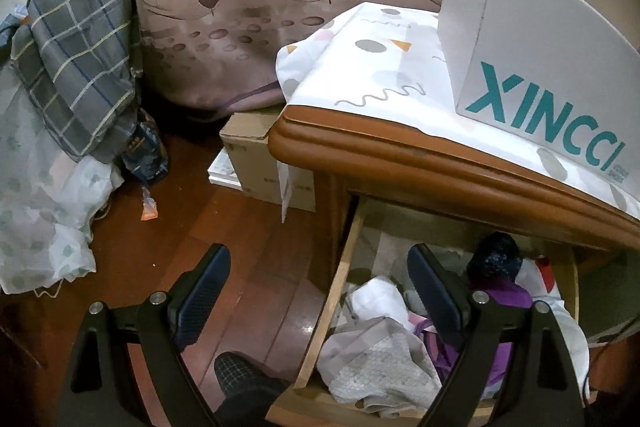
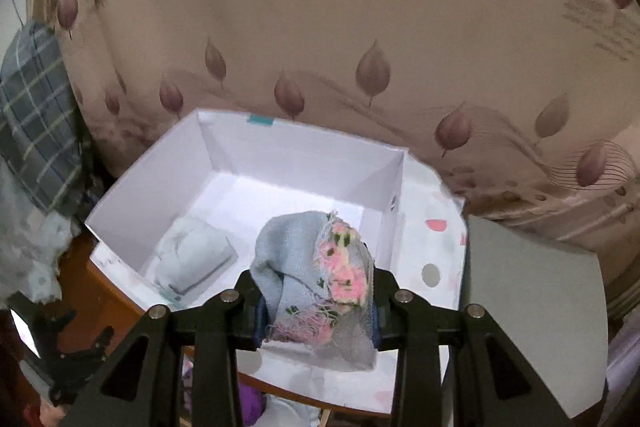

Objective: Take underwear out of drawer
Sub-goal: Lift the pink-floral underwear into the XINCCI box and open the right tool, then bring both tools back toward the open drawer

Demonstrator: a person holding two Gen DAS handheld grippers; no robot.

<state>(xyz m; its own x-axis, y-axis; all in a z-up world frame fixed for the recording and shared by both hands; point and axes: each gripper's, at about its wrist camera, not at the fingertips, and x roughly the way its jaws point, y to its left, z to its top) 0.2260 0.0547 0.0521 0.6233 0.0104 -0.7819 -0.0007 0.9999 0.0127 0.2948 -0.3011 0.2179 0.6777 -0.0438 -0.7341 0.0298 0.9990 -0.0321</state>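
Clamped between the jaws of the right gripper (image 2: 316,311) is the underwear (image 2: 316,275), a bunched pale blue piece with pink floral lace, held at lower centre of the right wrist view, in front of the open white box (image 2: 200,163). Inside that box, toward its lower left, lies a folded pale garment (image 2: 192,259). The box sits on a patterned white cloth (image 2: 432,255) covering the wooden desk (image 2: 104,291), and a leaf-print curtain (image 2: 320,27) fills the upper frame. Jaws of the left gripper (image 1: 320,291) stand wide with nothing between them, at the bottom of the left wrist view, straddling the left wall of the open drawer (image 1: 336,291). The drawer at lower right holds a jumble of clothes (image 1: 384,359) in white, grey and purple. Above it the box shows teal lettering on its side. At upper left hangs a plaid cloth (image 1: 80,47), and wooden floor (image 1: 248,267) fills the lower left.
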